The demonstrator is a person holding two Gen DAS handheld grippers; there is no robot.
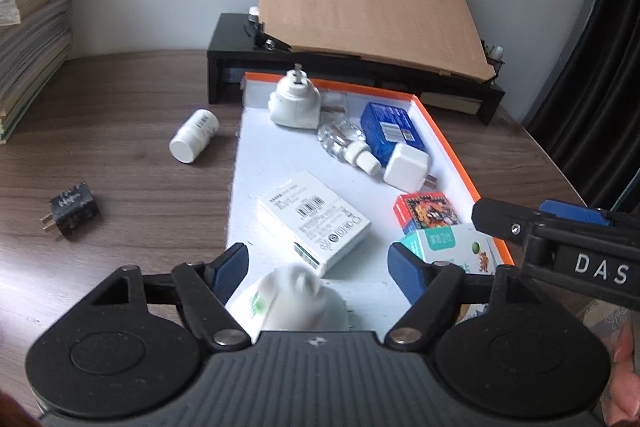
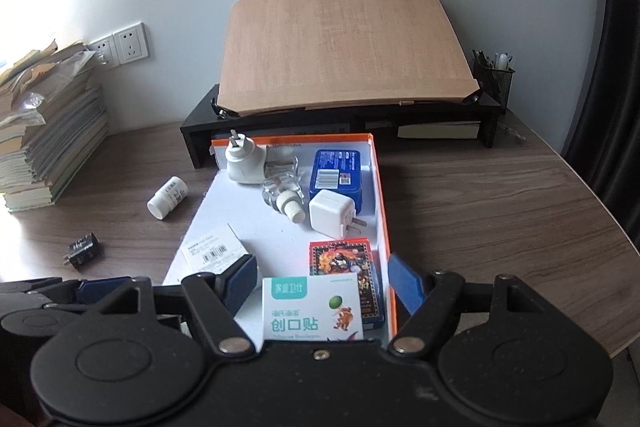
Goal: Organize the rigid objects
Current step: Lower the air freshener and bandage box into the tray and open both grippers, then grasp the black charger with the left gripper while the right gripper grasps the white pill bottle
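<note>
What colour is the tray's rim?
Orange rim, white inside; clearest in the right wrist view.

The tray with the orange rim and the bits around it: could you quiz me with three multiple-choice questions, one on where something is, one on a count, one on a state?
1. Where is the black plug?
A. in the tray
B. on the desk left of the tray
C. on the black shelf

2. How many things lie on the desk left of the tray?
A. two
B. four
C. none

3. How is the white bottle resting?
A. upright
B. on its side
C. held in a tool

Answers:
1 B, it sits on bare wood.
2 A, only plug and bottle.
3 B, its cap points sideways.
</note>
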